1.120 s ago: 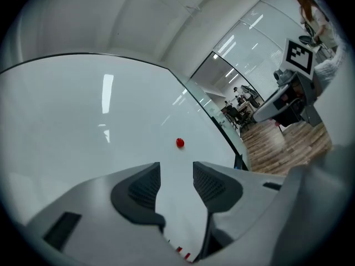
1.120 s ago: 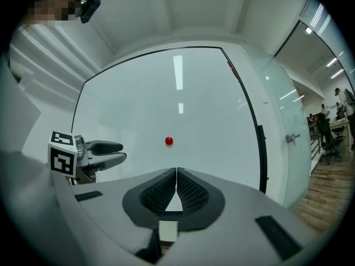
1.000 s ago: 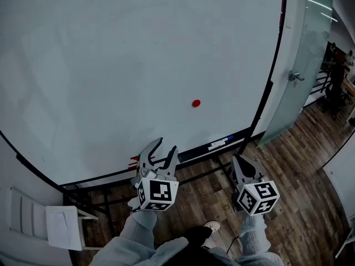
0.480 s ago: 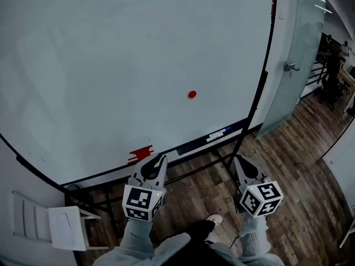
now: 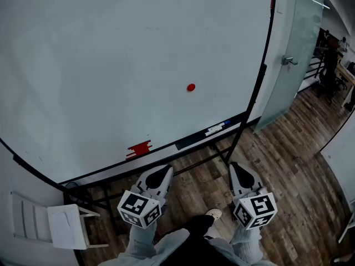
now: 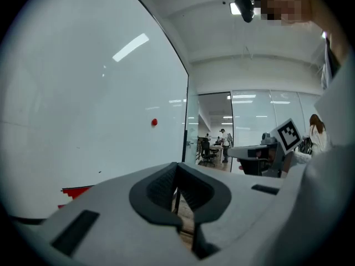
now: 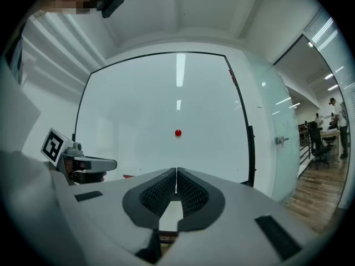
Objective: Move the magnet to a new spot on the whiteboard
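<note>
Magnet point(image 5: 191, 87) on whiteboard point(image 5: 83, 65), clear of edges | left tool point(image 5: 165, 169) just closed, empty | right tool point(image 5: 235, 167) closed, empty

jaws shut beside the whiteboard

your left gripper point(image 6: 177, 170) has just been closing, and its jaws now meet with nothing between them. the red magnet point(image 6: 154, 122) sits on the whiteboard point(image 6: 83, 93) well ahead of them.

A small round red magnet point(image 5: 191, 87) sticks to the white whiteboard point(image 5: 111, 65), right of centre.
</note>
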`<state>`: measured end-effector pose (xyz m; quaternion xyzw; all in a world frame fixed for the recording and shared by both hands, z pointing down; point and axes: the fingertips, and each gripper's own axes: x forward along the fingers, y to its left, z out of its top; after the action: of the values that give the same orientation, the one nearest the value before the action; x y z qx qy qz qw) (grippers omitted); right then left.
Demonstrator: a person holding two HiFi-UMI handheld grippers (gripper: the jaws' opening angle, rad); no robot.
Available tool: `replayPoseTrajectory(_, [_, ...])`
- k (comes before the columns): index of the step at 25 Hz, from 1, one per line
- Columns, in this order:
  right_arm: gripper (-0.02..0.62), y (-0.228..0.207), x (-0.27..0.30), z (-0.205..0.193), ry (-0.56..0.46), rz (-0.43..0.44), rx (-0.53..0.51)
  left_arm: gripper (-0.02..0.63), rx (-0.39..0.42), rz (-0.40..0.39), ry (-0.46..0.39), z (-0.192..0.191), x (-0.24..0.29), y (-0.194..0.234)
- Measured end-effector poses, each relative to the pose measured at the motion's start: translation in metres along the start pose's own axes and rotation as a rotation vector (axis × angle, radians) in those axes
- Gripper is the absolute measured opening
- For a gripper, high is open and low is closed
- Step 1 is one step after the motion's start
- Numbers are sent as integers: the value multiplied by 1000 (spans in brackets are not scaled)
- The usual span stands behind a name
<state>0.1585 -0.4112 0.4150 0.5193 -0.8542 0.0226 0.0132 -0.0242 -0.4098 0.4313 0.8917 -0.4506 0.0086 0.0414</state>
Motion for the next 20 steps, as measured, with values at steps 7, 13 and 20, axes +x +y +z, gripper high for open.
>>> replayPoseTrajectory(7, [26,3,-10,-11,16,-6,29,9,5,-4,-16,-3,3,-7])
replayPoseTrajectory(13, [26,5,-10,-15,24,16,31,9,-42,12,-34,-5,6,-8])
replayPoseTrajectory(20, [26,8,-6,-15,23,30,33,9,-25,43,-46,-1,6,-4])
